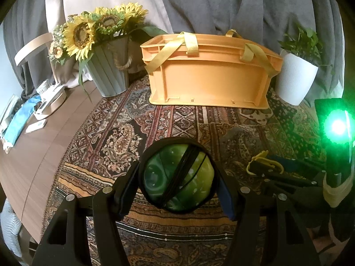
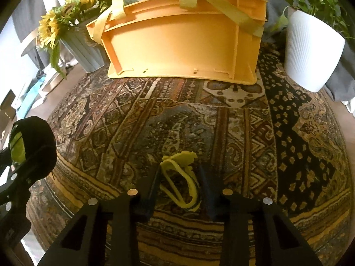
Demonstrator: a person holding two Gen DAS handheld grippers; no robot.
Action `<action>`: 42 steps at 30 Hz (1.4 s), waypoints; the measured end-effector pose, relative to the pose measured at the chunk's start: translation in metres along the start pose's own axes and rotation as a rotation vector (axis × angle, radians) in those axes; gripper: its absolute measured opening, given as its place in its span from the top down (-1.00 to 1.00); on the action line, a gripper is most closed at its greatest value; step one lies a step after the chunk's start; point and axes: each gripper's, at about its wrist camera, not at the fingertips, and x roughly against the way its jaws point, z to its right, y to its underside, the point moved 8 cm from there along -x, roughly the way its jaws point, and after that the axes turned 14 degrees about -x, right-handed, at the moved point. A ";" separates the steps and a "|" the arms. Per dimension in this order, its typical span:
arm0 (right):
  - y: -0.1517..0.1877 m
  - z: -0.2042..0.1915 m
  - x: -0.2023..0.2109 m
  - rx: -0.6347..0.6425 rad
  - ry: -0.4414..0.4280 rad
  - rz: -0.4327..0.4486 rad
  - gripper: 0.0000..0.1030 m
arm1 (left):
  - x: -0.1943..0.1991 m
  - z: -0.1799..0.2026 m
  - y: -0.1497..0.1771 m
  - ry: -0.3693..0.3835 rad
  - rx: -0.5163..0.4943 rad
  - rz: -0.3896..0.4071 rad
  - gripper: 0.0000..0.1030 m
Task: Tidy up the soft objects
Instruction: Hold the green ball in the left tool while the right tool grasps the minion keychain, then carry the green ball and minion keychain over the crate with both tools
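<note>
My left gripper (image 1: 177,177) is shut on a soft green ball (image 1: 155,177) that sits in a black pouch with black cords across it, low over the patterned cloth (image 1: 111,137). The same ball (image 2: 16,146) shows at the left edge of the right wrist view. My right gripper (image 2: 179,177) points down at the cloth, its fingers closed on the sides of a floppy yellow rubbery band (image 2: 179,156). That band (image 1: 259,155) also shows in the left wrist view. An orange crate (image 1: 208,82) with yellow straps stands at the back.
A grey pot of sunflowers (image 1: 111,75) stands left of the crate and a white plant pot (image 1: 295,77) right of it. Papers and small items (image 1: 44,102) lie on the bare wooden table at far left. Grey fabric hangs behind. A green light (image 1: 338,126) glows at right.
</note>
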 end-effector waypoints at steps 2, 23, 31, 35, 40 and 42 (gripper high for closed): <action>0.000 0.000 0.000 -0.001 -0.003 0.000 0.38 | 0.001 0.000 -0.001 0.002 0.000 0.004 -0.23; -0.040 -0.011 0.074 -0.021 -0.013 0.194 0.39 | 0.028 -0.011 -0.043 0.039 0.006 0.130 -0.23; -0.064 -0.022 0.110 -0.028 -0.026 0.307 0.39 | 0.052 -0.017 -0.076 0.046 -0.021 0.231 -0.23; -0.075 -0.028 0.123 -0.030 -0.036 0.352 0.39 | 0.060 -0.021 -0.091 0.038 -0.033 0.269 -0.23; -0.090 -0.033 0.139 -0.030 -0.043 0.407 0.39 | 0.067 -0.026 -0.108 0.027 -0.047 0.307 -0.23; -0.096 -0.035 0.144 -0.029 -0.044 0.428 0.39 | 0.068 -0.028 -0.115 0.029 -0.049 0.320 -0.23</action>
